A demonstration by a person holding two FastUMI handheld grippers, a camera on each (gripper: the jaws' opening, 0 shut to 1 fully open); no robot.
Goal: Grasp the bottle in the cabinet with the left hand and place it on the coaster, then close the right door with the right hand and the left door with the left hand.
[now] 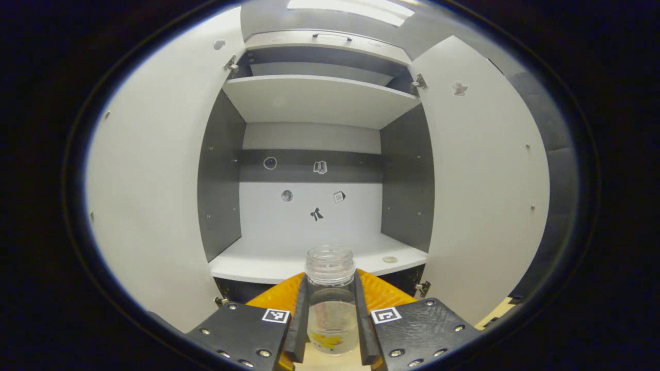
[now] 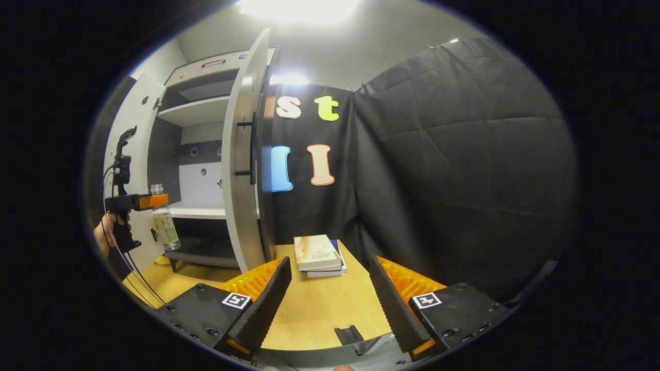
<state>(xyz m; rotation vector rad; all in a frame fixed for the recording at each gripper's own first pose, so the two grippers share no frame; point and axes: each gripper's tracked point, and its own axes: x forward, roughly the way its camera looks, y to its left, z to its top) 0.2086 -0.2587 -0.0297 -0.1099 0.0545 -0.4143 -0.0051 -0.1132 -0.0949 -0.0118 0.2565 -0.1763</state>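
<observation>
A clear, capless bottle [image 1: 330, 304] stands upright between the fingers of my left gripper [image 1: 331, 324], which is shut on it in front of the open cabinet [image 1: 314, 257]. In the right gripper view the same bottle [image 2: 165, 221] hangs in the left gripper [image 2: 149, 202], held by a hand [image 2: 105, 226], just outside the cabinet's lower shelf [image 2: 198, 211]. Both doors stand open: the left door [image 1: 149, 196] and the right door [image 1: 484, 185]. The right door [image 2: 242, 154] shows edge-on. My right gripper [image 2: 330, 304] is open over the wooden table [image 2: 319, 304], with nothing between its fingers.
A stack of books [image 2: 317, 255] lies on the table by the black cloth wall. A small black clip [image 2: 349, 335] sits near the table's front edge. A small round disc [image 1: 390, 259] lies on the cabinet's lower shelf at the right. Stickers dot the cabinet's back panel.
</observation>
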